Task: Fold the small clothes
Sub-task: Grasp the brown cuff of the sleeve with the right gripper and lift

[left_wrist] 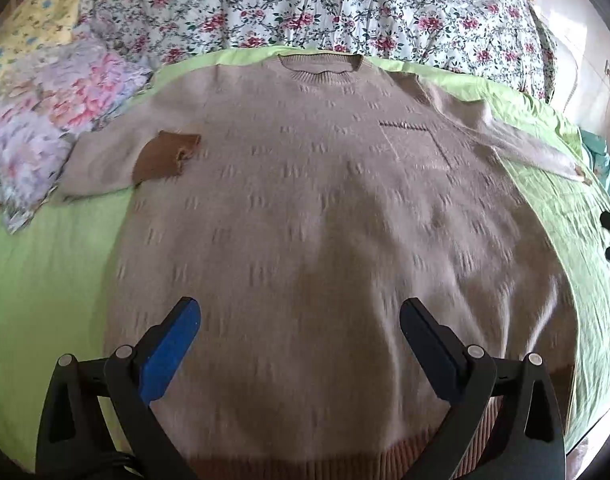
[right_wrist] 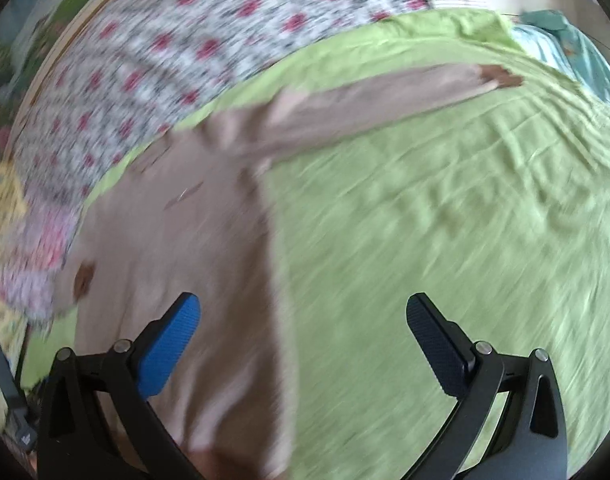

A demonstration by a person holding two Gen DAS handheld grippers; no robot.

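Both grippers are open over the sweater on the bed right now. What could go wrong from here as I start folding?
1. The beige knit sweater has one sleeve already folded in, its brown cuff on the chest; dragging the body may undo it.
2. The other long sleeve lies stretched across the green bedsheet; a pinch there might catch the sheet too.
3. The right wrist view is motion-blurred, so the right gripper could misjudge the sweater's edge.

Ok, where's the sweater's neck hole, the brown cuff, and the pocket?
neck hole [left_wrist: 321, 65], left wrist view, on the ribbed collar.
brown cuff [left_wrist: 161, 158], left wrist view, middle of the folded-in sleeve end.
pocket [left_wrist: 419, 146], left wrist view, centre of the chest patch.
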